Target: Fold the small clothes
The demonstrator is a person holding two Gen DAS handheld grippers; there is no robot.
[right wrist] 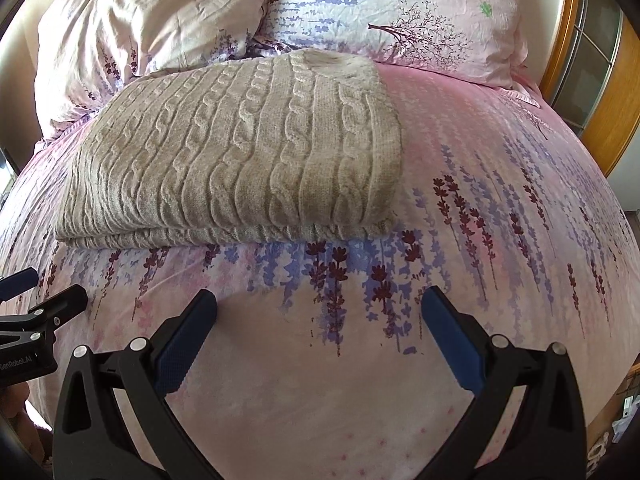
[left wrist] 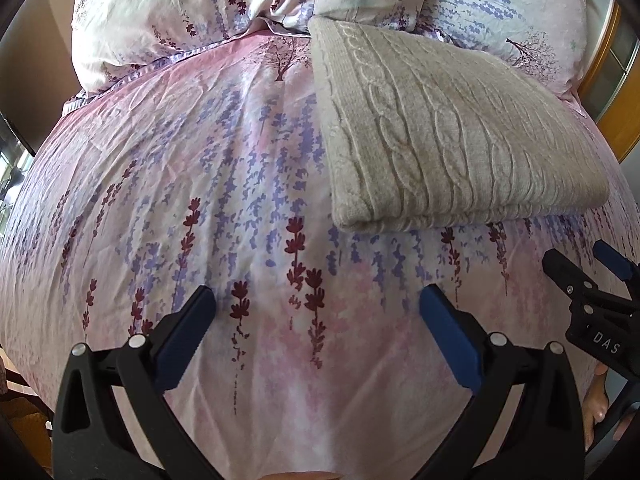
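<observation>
**Two tools released, one sweater folded**

Found the sweater [right wrist: 240, 148], a beige cable knit, lying as a thick flat rectangle on the bedspread [right wrist: 500, 208], far end touching the pillows [right wrist: 152, 28] and doubled near edge facing the tools; judged it folded already, with layers stacked at that edge and no sleeve or hem hanging loose. Held the left tool [left wrist: 317, 296] spread wide and empty, hovering above bare floral cloth just to the left of the sweater's near corner; held the right tool [right wrist: 318, 296] likewise spread wide, gripping nothing, hovering near the front edge and towards the sweater's right end. Kept both apart from the knit, side by side and near each other, each catching the other's tip at the margin of its own view; read this as a stand-off posture, probably chosen to avoid dragging or opening the soft stack with a stray finger. Placed well up the bed, presumably, to leave the near stretch of bedspread as working ground for another garment; saw no other garment in either view. Glimpsed a wooden frame [right wrist: 600, 92] at the right, beyond the pillows.
</observation>
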